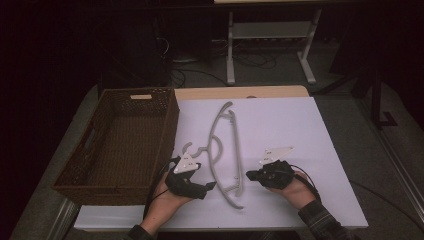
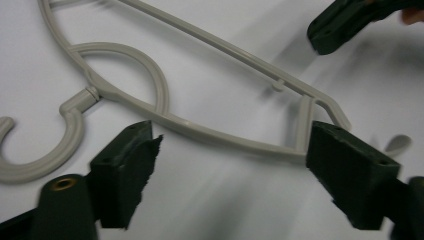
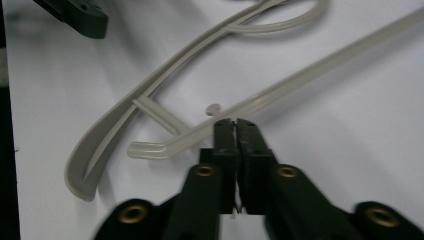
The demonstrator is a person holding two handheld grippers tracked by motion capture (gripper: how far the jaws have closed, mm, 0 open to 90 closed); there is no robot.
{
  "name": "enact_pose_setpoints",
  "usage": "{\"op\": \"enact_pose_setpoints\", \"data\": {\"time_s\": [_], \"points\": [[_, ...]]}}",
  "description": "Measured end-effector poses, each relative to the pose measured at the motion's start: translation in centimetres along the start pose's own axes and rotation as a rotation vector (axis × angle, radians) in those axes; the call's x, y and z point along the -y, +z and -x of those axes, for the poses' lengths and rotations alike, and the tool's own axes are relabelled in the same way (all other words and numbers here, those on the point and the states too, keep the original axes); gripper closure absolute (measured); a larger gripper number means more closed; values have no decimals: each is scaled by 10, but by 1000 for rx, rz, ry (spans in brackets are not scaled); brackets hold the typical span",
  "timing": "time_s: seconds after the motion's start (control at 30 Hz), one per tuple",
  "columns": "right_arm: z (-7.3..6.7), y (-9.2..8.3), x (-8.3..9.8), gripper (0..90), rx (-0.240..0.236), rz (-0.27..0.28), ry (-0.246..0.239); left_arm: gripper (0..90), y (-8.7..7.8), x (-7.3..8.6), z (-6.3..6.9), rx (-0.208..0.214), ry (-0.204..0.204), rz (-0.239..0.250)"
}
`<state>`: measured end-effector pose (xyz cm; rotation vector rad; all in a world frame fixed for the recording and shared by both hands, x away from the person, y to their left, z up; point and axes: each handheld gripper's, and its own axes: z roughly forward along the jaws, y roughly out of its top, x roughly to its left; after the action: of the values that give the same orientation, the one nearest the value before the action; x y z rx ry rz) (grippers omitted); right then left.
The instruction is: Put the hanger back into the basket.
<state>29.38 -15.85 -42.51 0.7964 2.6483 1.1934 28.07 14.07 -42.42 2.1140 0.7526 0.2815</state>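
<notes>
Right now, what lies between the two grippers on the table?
The grey hanger's lower end lies between the left gripper and the right gripper, seen in the high view.

A brown wicker basket [image 1: 120, 145] sits at about nine o'clock on the table, its long side running from near to far, with a slot handle cut into its left wall and a pale tag on its far rim. It rests partly on a white sheet [image 1: 280, 130] that covers most of the tabletop from the centre out to three o'clock. A strip of bare wooden table [image 1: 240, 92] shows at twelve o'clock beyond the sheet's far edge. Farther off at twelve to one o'clock, on the dark grey floor [image 1: 345, 120], stands a pale metal frame [image 1: 270, 45] on two legs, with dark cables lying near its feet.
</notes>
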Motion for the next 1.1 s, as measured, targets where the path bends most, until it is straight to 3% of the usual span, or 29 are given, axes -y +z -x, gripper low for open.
{"op": "enact_pose_setpoints", "data": {"time_s": [0.2,0.27,0.4,0.57,0.77,1.0,1.1], "points": [[9,-19,8,504,43,50,60,379,22,-20,-13,-36,-30,-10],[12,-25,11,460,61,62,80,408,30,-28,-21,-61,-48,-12],[17,-34,17,445,78,77,99,489,45,-42,-39,-133,-81,-21],[19,-39,20,445,87,84,102,574,66,-52,-62,-229,-73,-79],[18,-39,21,449,90,79,100,633,87,-50,-87,-228,-161,-107],[19,-41,21,460,100,88,105,646,96,-50,-92,-213,-163,-135],[19,-41,21,467,104,95,106,669,98,-49,-91,-219,-143,-135]]}}
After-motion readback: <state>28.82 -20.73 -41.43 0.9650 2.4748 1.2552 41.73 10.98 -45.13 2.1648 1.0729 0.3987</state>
